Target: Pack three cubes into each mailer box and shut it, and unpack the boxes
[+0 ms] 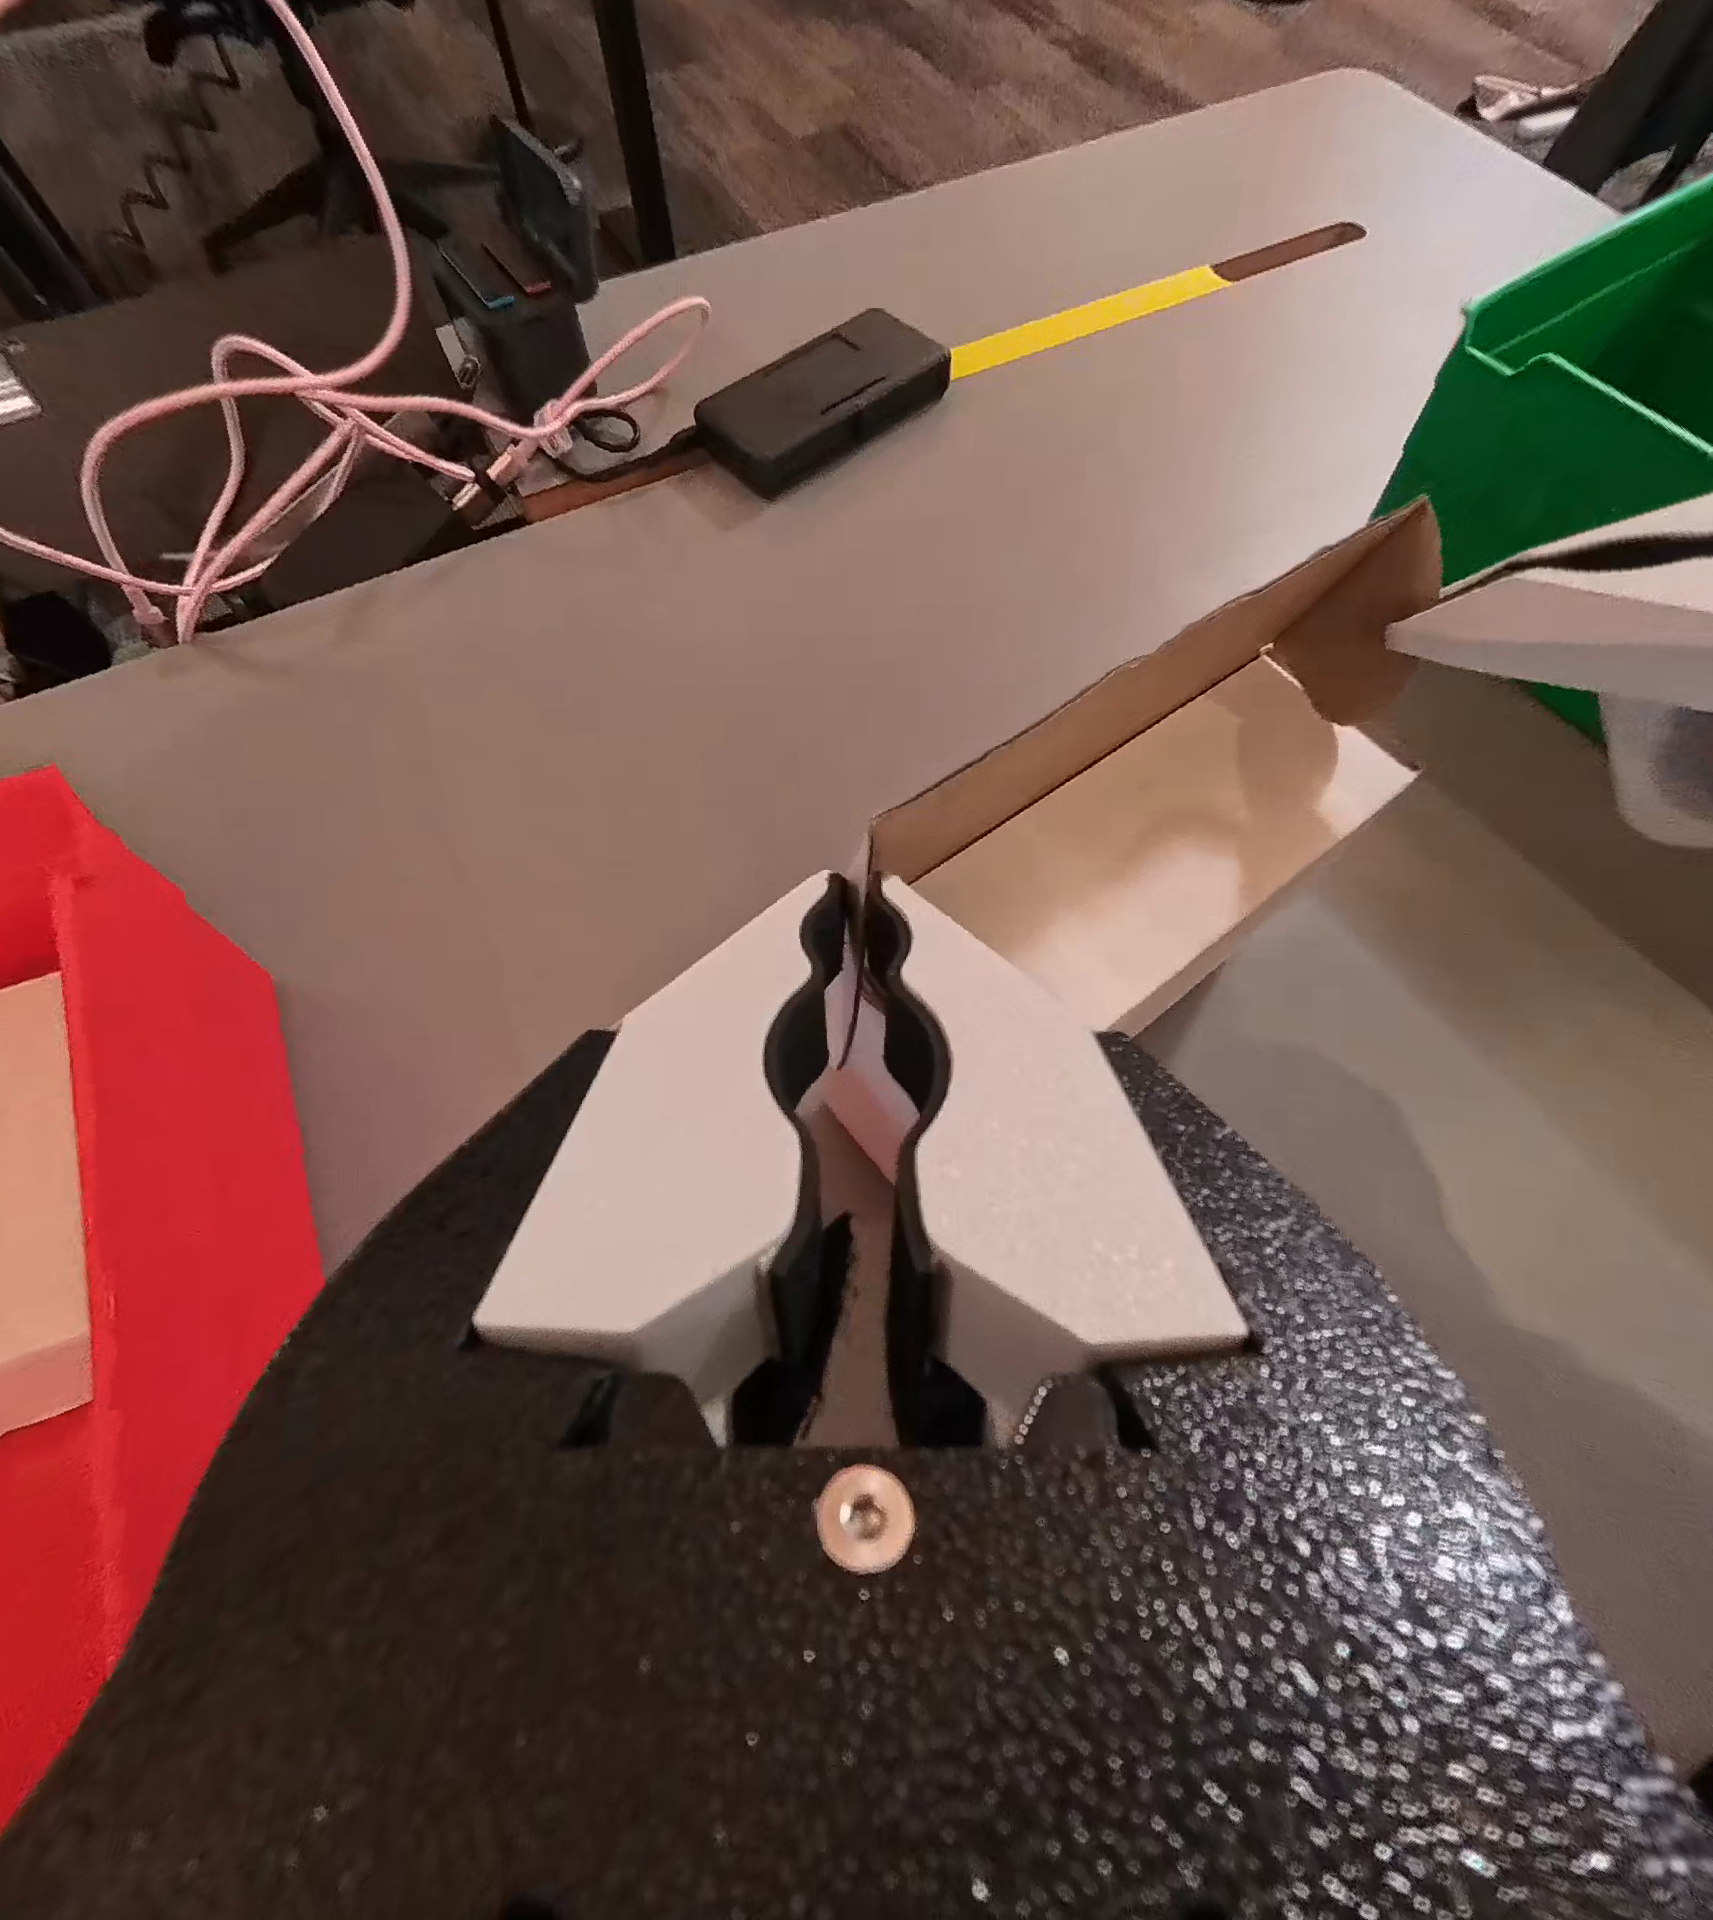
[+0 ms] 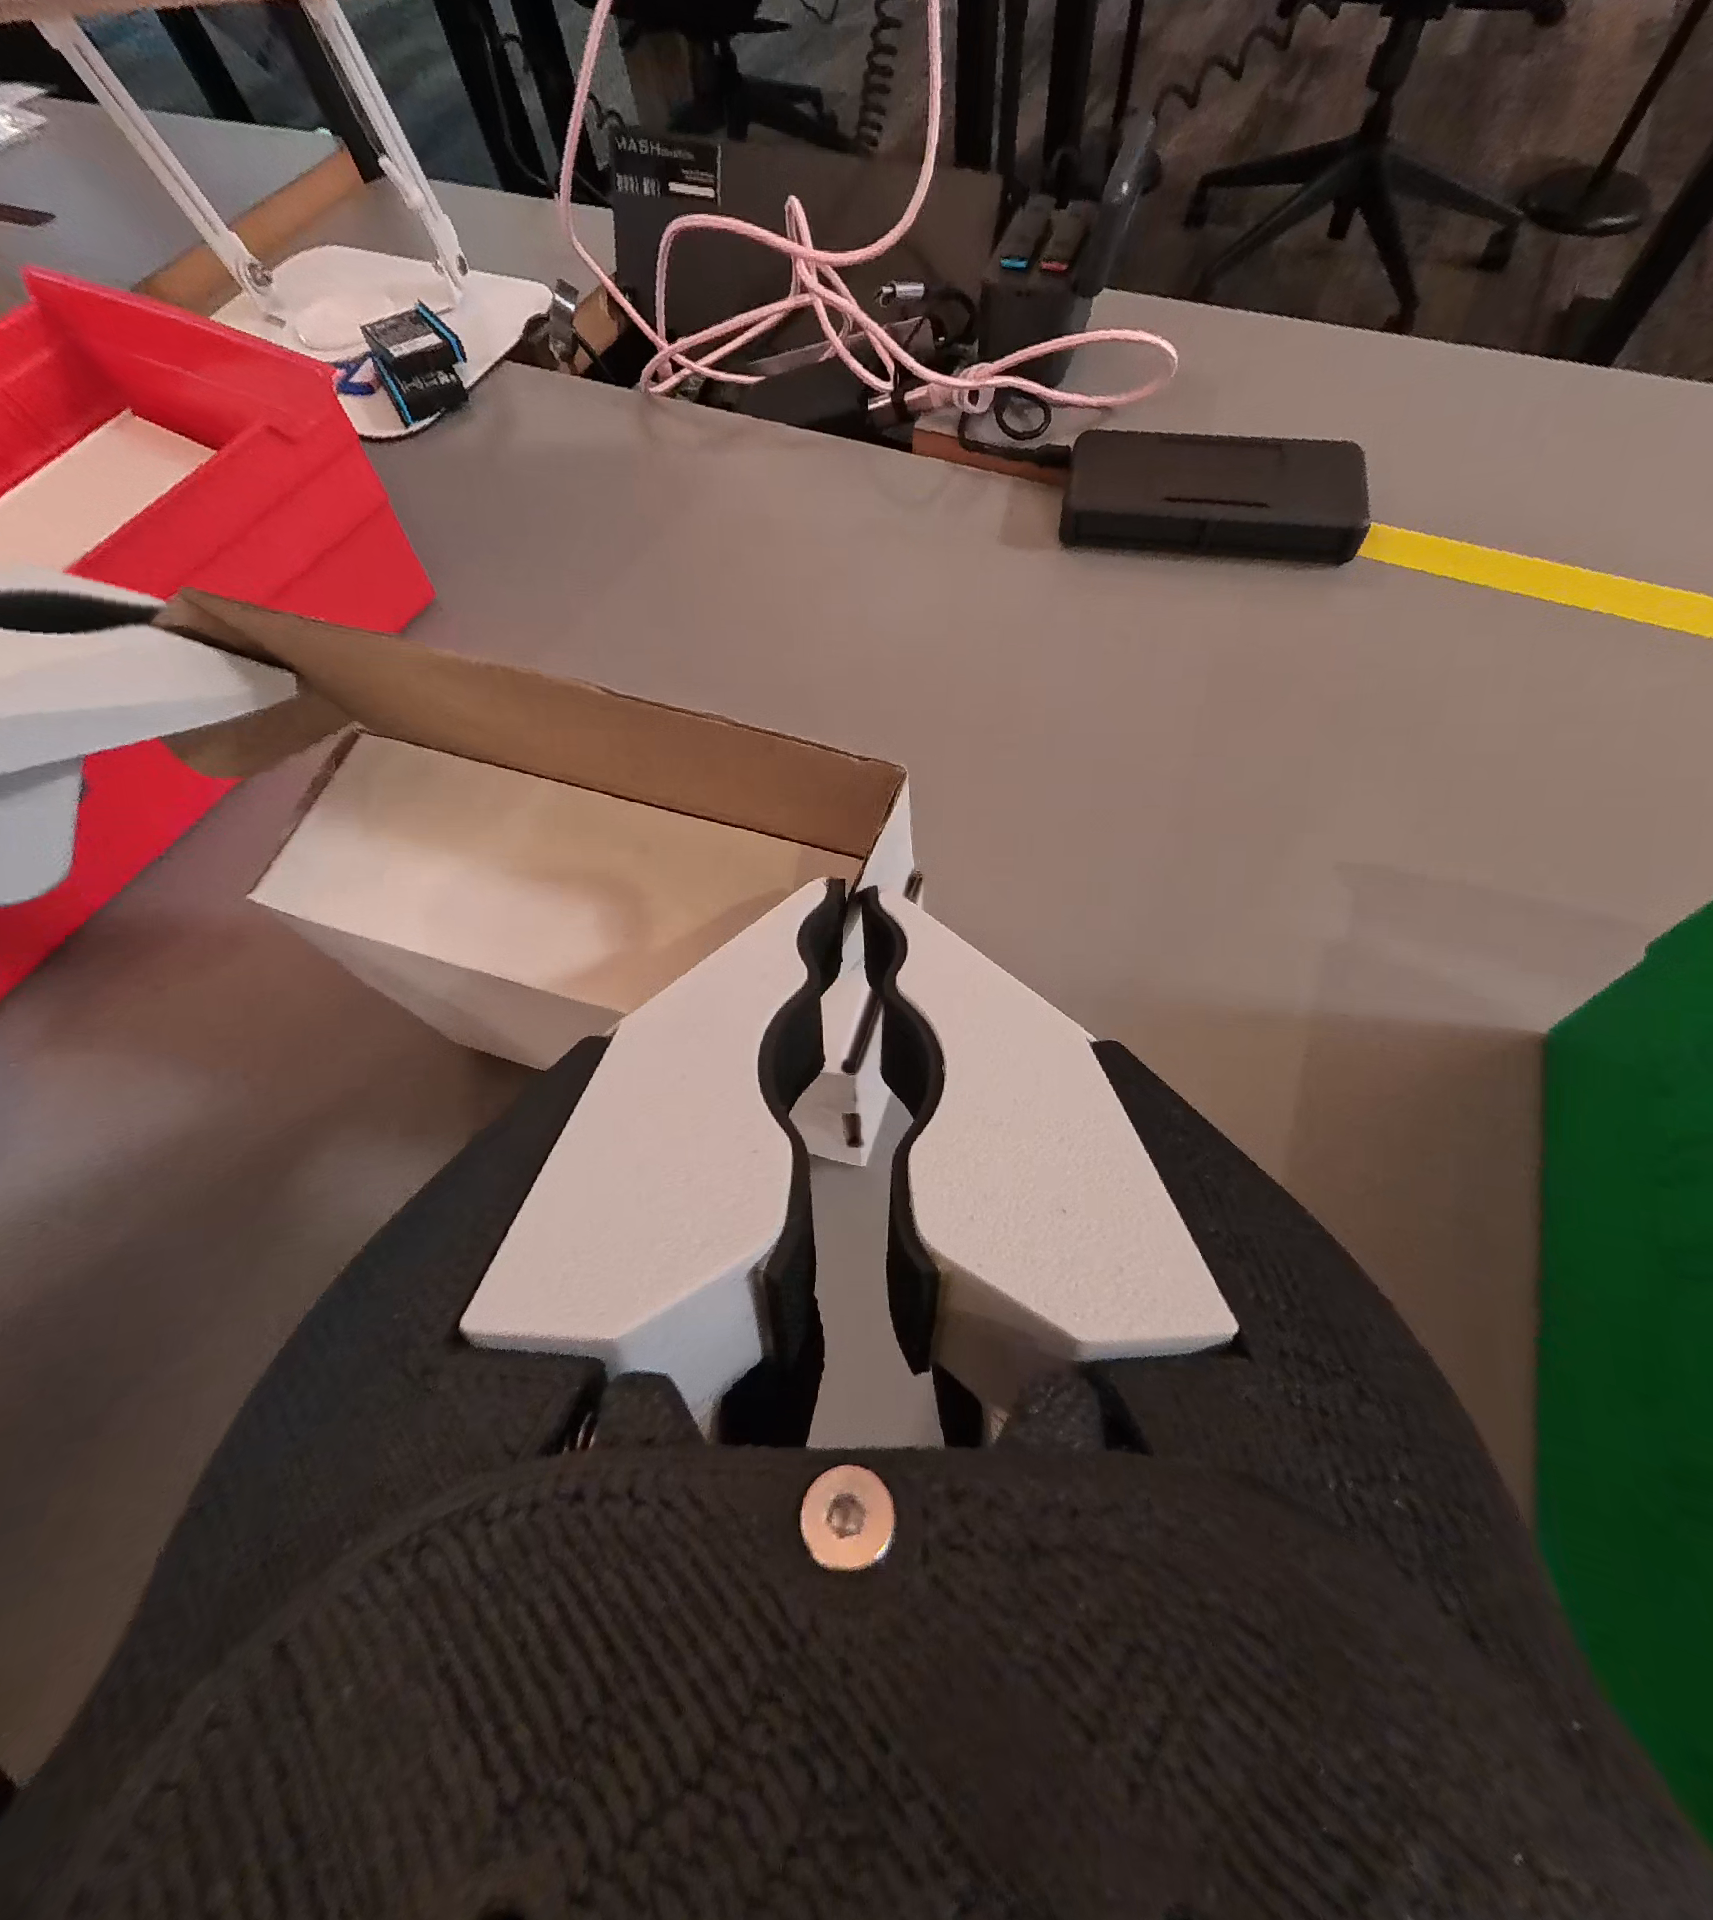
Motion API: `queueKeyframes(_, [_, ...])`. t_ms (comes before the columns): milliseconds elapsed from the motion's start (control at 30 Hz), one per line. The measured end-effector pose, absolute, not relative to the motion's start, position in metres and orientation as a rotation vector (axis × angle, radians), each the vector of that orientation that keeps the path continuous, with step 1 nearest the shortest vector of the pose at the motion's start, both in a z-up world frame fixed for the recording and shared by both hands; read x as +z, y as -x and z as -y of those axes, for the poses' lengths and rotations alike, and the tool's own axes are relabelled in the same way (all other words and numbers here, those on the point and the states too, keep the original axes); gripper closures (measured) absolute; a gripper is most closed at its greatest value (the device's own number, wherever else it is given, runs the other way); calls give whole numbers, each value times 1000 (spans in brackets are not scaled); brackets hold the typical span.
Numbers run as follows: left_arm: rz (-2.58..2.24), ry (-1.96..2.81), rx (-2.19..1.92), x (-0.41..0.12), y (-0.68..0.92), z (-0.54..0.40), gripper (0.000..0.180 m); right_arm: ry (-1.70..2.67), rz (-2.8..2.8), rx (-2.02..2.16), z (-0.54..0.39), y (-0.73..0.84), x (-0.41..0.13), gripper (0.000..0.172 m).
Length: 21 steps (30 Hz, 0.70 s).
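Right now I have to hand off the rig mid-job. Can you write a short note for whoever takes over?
Left gripper: shut on the left end flap of the white mailer box.
Right gripper: shut on the right end flap of the same box.
The box sits on the grey table between the red bin and the green bin, its lid mostly down over the body but not tucked in.
Another white box lies in the red bin.
No cubes are visible; I cannot tell whether this box is packed.
Left: confirm contents, then finish shutting or opening.
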<state>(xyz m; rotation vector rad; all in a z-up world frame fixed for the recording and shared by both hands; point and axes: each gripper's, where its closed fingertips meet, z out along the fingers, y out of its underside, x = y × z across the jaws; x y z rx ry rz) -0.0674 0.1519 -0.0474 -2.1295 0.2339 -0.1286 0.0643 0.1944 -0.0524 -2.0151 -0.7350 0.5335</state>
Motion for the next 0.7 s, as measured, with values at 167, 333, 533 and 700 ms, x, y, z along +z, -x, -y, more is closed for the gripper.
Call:
queueKeyframes(167, [-224, 2169, -187, -45, 69, -154, 178, 2016, 764, 566, -196, -65, -52, 171])
queueKeyframes(333, [-202, 2198, -173, -54, 78, -156, 179, 2012, 825, 567, -189, -59, -53, 171])
queueKeyframes(533, [-198, 2222, -146, -58, 81, -153, 179, 2006, 869, 441, -184, -56, -54, 171])
queueKeyframes(700, [-244, 2257, -5, -57, 93, -145, 166, 2009, 852, 501, -181, -53, -56, 171])
